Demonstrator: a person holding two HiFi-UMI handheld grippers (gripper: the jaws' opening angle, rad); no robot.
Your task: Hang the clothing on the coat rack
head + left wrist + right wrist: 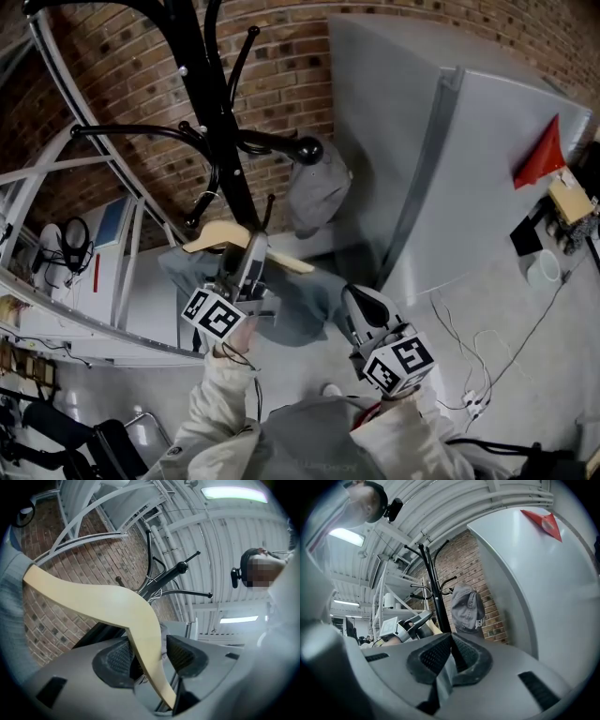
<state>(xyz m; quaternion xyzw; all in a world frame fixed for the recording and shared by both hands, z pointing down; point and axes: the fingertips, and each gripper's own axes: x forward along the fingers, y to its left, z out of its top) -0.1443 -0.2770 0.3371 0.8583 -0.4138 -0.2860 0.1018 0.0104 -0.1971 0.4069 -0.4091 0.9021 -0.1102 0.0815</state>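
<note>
Left gripper (251, 248) is released: jaws apart with the pale, curved wooden hanger (93, 604) between them, leaning on one pad and clear of the other. Grey garment (300, 314) drapes off the hanger, just beside the jaws. Black coat rack (220, 141) stands just ahead. Right gripper (451, 653) is clenched, empty.

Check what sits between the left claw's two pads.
A pale curved wooden hanger runs between the left claw's pads, with a gap to the pad on its right. The left gripper view shows this.
</note>
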